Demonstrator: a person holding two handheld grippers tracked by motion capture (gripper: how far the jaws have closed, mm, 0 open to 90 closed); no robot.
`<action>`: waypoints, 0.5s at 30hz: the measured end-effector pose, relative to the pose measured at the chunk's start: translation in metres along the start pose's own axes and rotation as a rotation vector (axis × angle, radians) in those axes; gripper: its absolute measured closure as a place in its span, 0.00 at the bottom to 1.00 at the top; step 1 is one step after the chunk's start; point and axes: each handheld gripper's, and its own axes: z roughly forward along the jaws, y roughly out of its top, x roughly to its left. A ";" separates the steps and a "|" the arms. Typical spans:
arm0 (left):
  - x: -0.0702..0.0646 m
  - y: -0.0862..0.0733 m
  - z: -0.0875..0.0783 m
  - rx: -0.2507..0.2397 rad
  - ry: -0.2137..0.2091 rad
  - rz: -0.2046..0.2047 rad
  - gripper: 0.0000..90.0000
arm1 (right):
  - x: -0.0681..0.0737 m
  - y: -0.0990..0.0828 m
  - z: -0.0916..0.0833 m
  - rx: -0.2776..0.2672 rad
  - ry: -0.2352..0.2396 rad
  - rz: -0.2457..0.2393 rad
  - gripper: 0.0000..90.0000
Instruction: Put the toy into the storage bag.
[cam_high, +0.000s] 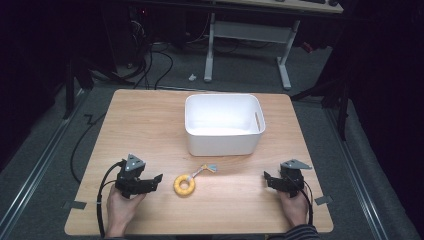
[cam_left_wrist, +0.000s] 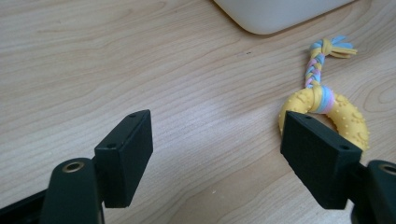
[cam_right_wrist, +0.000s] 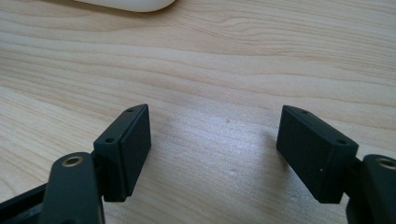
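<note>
A yellow knobbly ring toy (cam_high: 184, 185) with a pastel braided tail (cam_high: 205, 169) lies on the wooden table (cam_high: 145, 130), in front of a white bin (cam_high: 220, 142). My left gripper (cam_high: 156, 180) hovers just left of the ring, open, with bare wood between its jaws. In the left gripper view (cam_left_wrist: 217, 126) the ring (cam_left_wrist: 348, 121) sits just beyond the right jaw, and its tail (cam_left_wrist: 314, 70) points toward the bin (cam_left_wrist: 280, 11). My right gripper (cam_high: 268, 178) stands open at the table's front right with nothing in it (cam_right_wrist: 215, 121).
The white bin is empty and stands at the table's middle back; its corner (cam_right_wrist: 130, 3) shows at the top of the right gripper view. Beyond the table a desk frame (cam_high: 247, 30) and cables (cam_high: 155, 60) lie on the dark floor.
</note>
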 end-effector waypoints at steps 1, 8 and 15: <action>0.000 0.001 -0.001 -0.006 -0.007 -0.002 0.29 | 0.000 0.000 0.000 0.000 0.000 0.000 0.29; -0.012 0.009 -0.004 -0.007 -0.038 0.036 0.31 | 0.000 0.000 0.000 0.000 -0.001 0.001 0.29; -0.028 0.018 -0.001 0.000 -0.089 0.054 0.32 | 0.000 0.000 0.000 0.000 0.000 0.000 0.29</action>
